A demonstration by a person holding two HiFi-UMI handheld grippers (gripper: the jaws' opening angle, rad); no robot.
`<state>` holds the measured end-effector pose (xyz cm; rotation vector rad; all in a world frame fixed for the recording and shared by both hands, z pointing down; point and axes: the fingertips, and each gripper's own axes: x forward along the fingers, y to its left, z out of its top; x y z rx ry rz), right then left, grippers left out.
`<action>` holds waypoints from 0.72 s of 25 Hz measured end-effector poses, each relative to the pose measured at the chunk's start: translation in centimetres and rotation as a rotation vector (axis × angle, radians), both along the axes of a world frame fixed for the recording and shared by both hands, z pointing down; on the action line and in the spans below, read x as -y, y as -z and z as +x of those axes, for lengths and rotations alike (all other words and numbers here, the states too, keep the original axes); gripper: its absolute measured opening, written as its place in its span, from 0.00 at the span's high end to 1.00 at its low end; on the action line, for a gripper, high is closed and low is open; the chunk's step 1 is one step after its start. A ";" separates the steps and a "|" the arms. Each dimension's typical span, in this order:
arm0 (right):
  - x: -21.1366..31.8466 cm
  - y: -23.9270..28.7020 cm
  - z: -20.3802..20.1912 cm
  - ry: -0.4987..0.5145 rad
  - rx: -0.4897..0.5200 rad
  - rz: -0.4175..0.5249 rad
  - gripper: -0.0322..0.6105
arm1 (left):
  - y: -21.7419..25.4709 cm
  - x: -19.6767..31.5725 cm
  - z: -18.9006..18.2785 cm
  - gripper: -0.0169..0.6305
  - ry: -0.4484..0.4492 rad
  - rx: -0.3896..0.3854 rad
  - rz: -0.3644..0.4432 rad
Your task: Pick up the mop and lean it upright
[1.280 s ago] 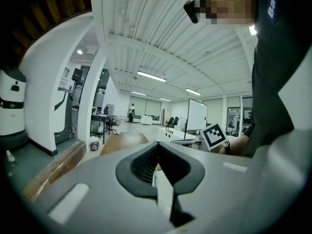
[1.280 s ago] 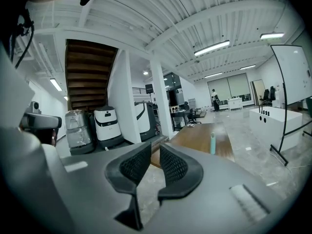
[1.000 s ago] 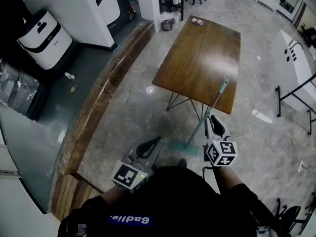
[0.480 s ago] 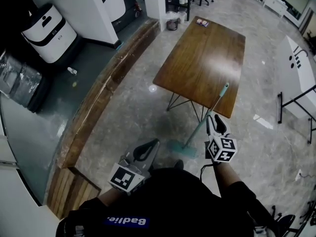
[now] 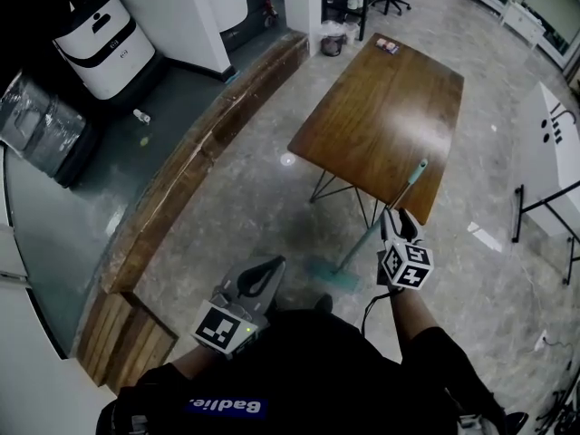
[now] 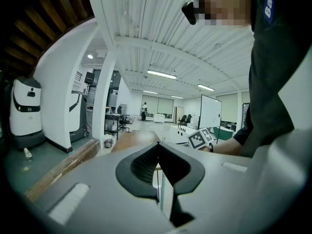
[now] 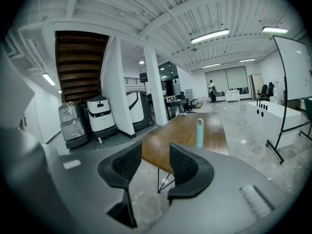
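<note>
A grey polished floor (image 5: pixel 245 207) runs under a long wooden table (image 5: pixel 381 107). To the left lies a dark raised platform (image 5: pixel 109 161) with a white machine (image 5: pixel 104 34) on it. The mop (image 5: pixel 331 275) leans against the table's near edge, its head on the floor.

The right gripper (image 5: pixel 399 214) is just beside the handle. Its jaws have just been opening and stand spread, with only table and floor showing between them. The left gripper (image 5: pixel 270 268) has its jaws pressed together at the tips.

The right gripper hides part of the handle. The small things on the table's far end are too small to make out.
</note>
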<state>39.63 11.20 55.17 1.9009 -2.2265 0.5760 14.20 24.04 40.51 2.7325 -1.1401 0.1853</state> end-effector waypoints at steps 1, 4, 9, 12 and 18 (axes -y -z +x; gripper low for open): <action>0.2 -0.2 0.1 0.001 -0.002 -0.004 0.66 | 0.0 -0.1 -0.1 0.94 0.004 0.003 0.000; 0.7 -1.1 0.4 0.000 -0.006 -0.019 0.62 | 0.1 -0.2 -0.5 0.94 0.022 0.007 0.002; 1.7 -2.6 1.3 -0.006 -0.030 -0.045 0.59 | 0.0 -0.2 -1.2 0.94 0.046 0.007 0.003; 2.4 -3.4 1.7 0.000 -0.052 -0.062 0.58 | -0.1 -0.2 -1.6 0.94 0.060 0.006 0.000; 3.7 -5.2 3.0 -0.016 -0.077 -0.097 0.56 | -0.5 -0.2 -1.9 0.94 0.078 0.007 -0.004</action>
